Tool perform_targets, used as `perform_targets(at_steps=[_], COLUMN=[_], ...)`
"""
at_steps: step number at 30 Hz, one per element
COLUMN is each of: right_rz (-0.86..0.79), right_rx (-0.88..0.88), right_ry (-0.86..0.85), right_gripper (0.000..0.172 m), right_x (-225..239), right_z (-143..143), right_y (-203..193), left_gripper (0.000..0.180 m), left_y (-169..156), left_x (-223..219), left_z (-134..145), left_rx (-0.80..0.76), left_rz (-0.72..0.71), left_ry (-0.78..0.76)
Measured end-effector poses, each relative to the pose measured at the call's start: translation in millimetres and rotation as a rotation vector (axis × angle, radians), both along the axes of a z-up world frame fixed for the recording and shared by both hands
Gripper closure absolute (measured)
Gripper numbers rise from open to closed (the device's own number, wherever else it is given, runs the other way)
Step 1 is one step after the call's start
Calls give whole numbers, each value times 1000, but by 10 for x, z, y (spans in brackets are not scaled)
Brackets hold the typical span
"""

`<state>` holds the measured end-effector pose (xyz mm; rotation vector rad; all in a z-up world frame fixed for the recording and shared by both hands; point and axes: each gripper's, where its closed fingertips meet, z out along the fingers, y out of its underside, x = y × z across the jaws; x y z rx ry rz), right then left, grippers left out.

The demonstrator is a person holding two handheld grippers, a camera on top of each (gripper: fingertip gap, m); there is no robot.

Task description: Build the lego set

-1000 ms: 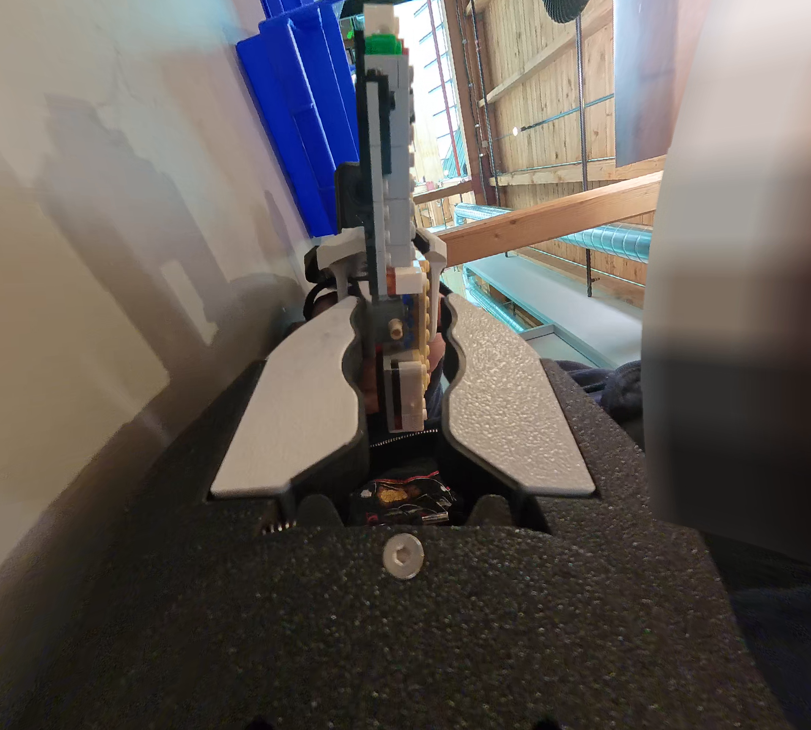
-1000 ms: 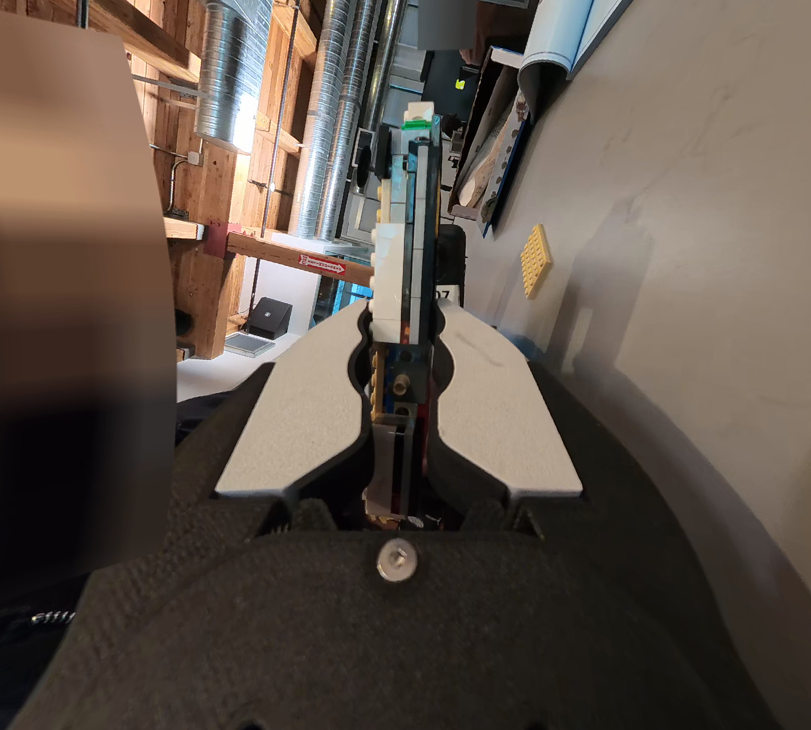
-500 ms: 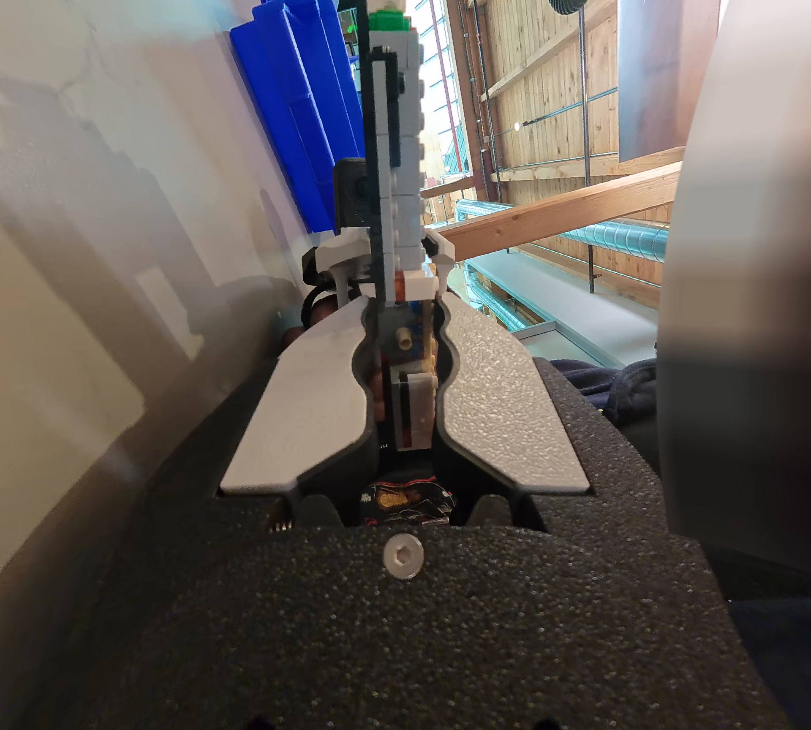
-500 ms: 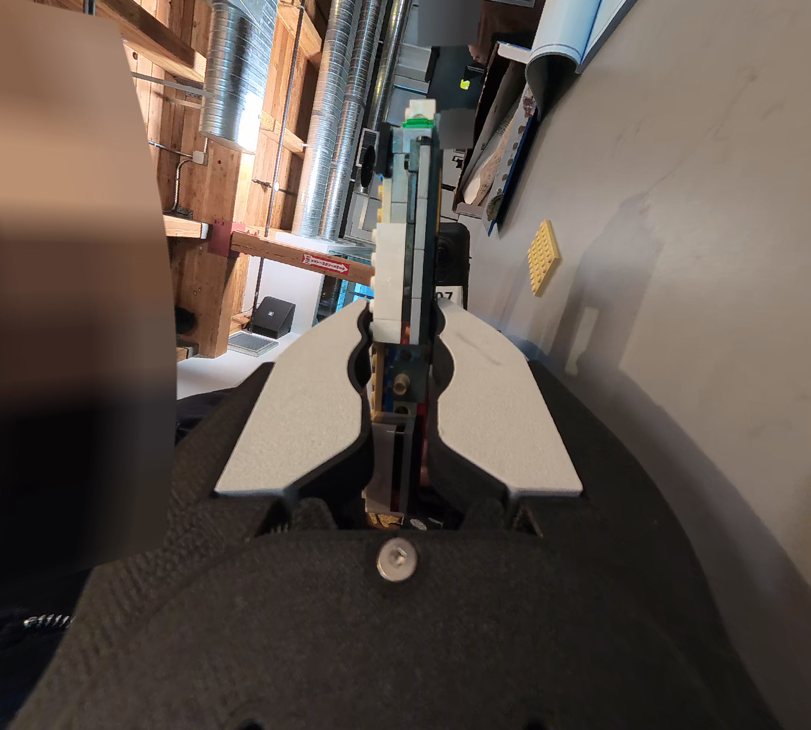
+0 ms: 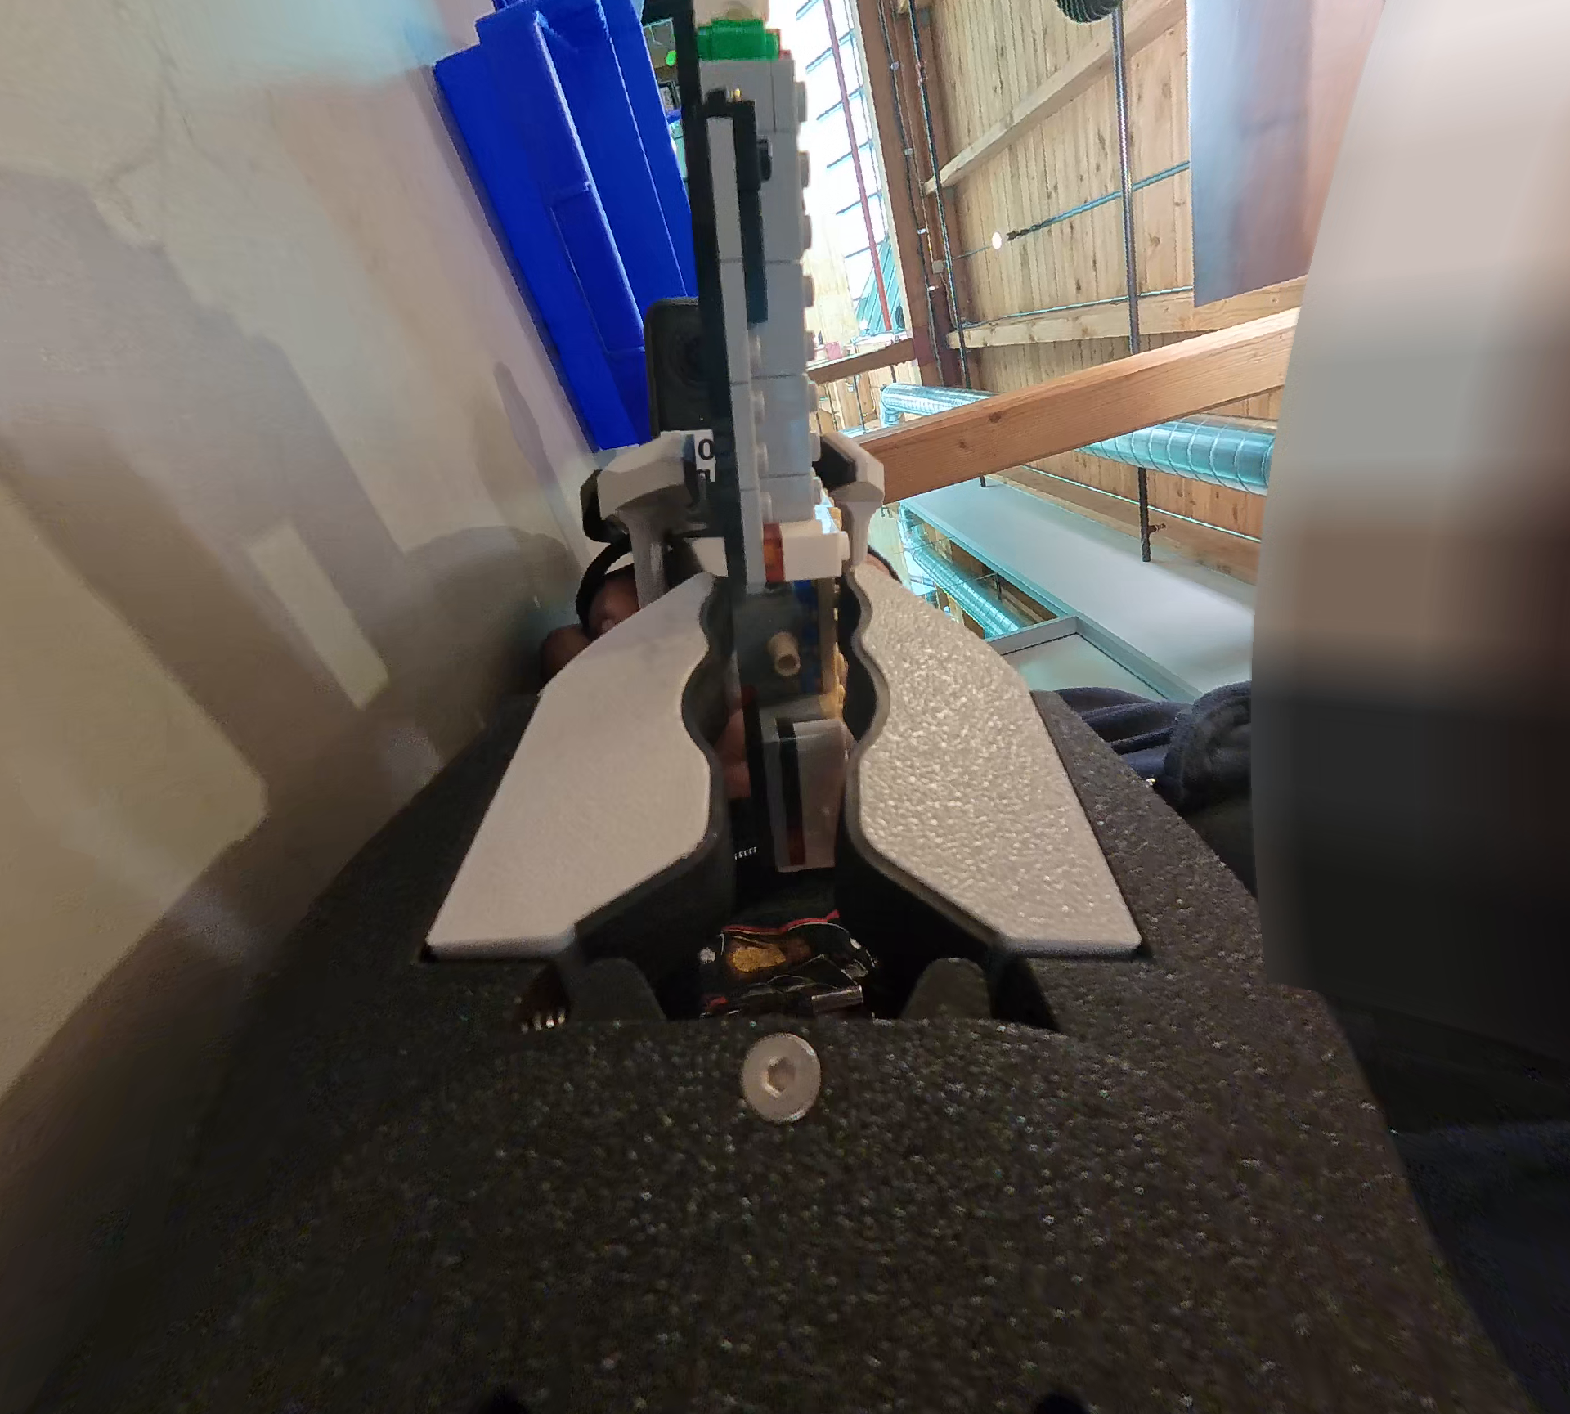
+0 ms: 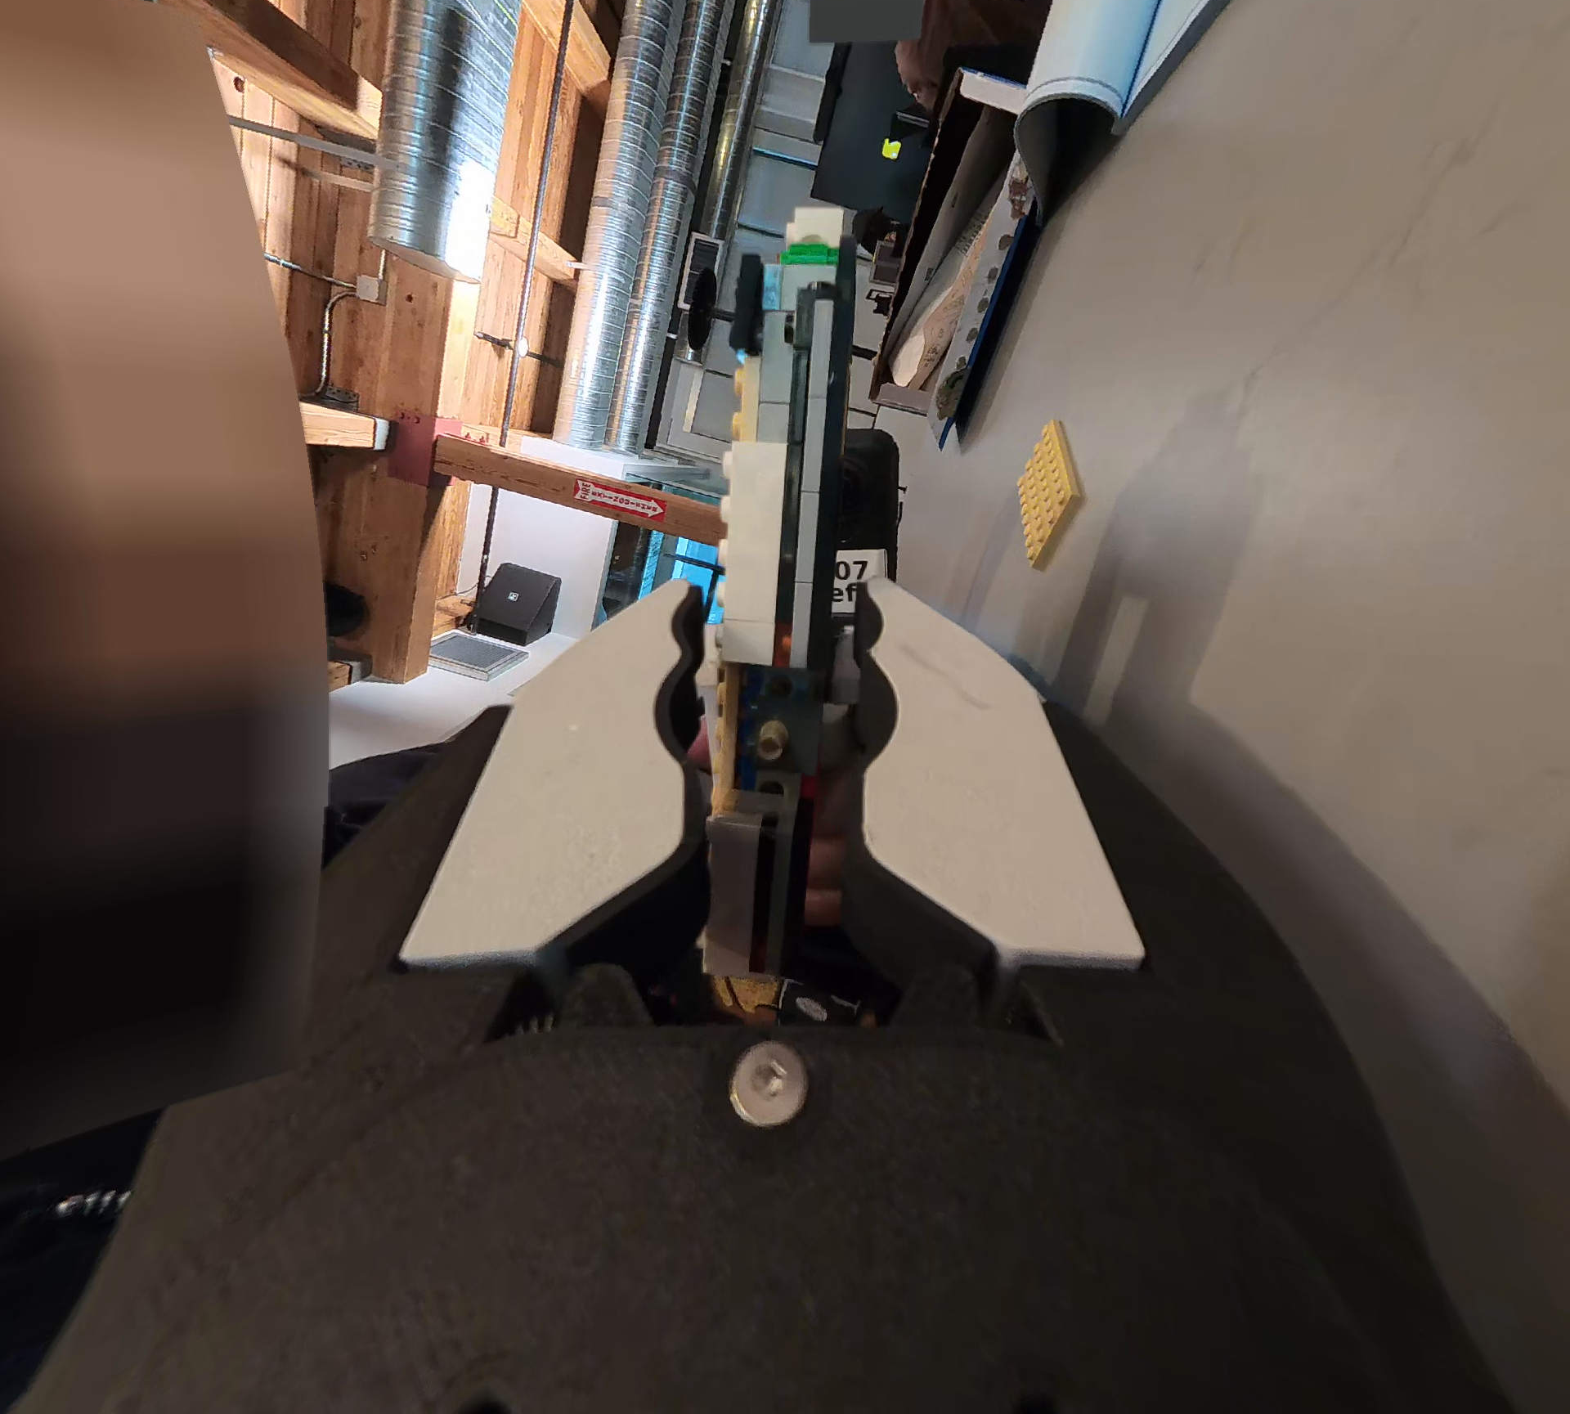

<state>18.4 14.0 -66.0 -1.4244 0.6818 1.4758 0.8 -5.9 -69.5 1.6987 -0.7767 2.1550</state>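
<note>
A long flat brick model (image 5: 765,269), grey and black with white, green and tan parts, is held edge-on in the air beside the table. My left gripper (image 5: 777,608) is shut on its near end, both pads pressed on it. The right gripper's fingers (image 5: 633,498) show farther along, spread to either side of the model. In the right wrist view the same model (image 6: 790,438) stands between my right gripper's (image 6: 777,608) pads, with a gap on each side, so that gripper is open. The left gripper's black body (image 6: 871,489) shows behind the model.
The pale table (image 5: 170,269) runs along the left of the left wrist view and the right of the right wrist view (image 6: 1359,438). Blue bins (image 5: 552,184) stand on it. A yellow studded plate (image 6: 1051,494), an open booklet (image 6: 1147,14) and a box (image 6: 951,286) lie farther off. Less than 4 cm separates the two grippers' tips.
My left pads closed onto the model's end about a second ago and have stayed shut on it. My right pads, shut on the model until half a second ago, have now opened off it.
</note>
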Motion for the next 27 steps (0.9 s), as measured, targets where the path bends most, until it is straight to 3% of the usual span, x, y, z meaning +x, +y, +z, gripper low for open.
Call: perform_targets(at_steps=[9,12,27], right_rz=[125,138,136], right_rx=[-53,-31,-2], right_ry=[-229,-247,-245], right_gripper=[134,145,147], right_x=[-237,-282,-301], right_z=[-52,0,42], right_y=[-91,-77,-104], left_gripper=[157,157,157], left_y=[123,124,100], left_x=[-62,-72,-80], left_z=[68,73,114], left_rx=[-22,-30,-38], left_rz=[38,35,28], left_ry=[-47,-53,-75])
